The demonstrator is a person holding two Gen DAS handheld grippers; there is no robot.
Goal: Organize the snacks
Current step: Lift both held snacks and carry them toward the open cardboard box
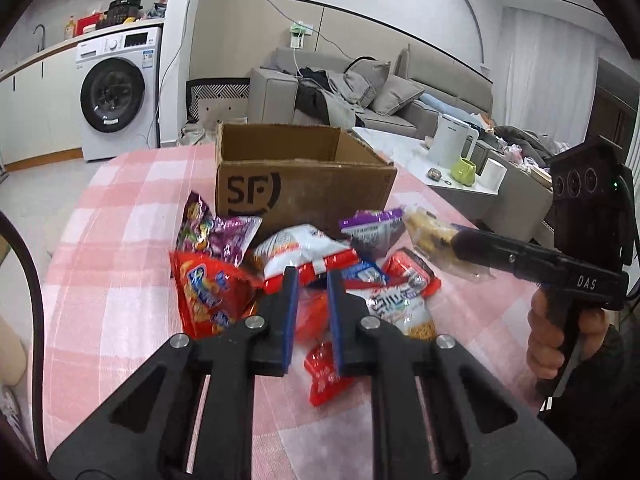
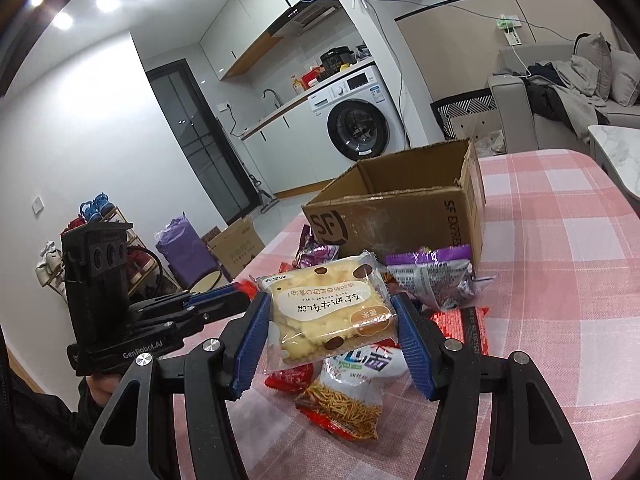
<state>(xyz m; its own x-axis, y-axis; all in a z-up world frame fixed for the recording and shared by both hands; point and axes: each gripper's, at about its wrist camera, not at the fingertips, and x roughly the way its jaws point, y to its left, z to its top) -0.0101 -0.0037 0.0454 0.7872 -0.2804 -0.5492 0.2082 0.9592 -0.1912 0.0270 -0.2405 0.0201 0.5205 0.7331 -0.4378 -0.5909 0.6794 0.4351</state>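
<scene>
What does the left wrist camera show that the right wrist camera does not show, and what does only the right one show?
Only the left wrist view shows the white kettle and green mug on the side table, and the left gripper hovering, apparently empty, over the snack pile.

Only the right wrist view shows the biscuit packet face-on between the right gripper's blue pads, plus the shoe rack and dark door.

Both show the open SF cardboard box, the pink checked tablecloth and the washing machine.

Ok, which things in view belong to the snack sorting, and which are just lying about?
Job:
cracker packet in the right gripper
SF cardboard box
red snack bag
purple packet
left gripper, open

Lying about:
white kettle
green mug
washing machine
sofa
</scene>
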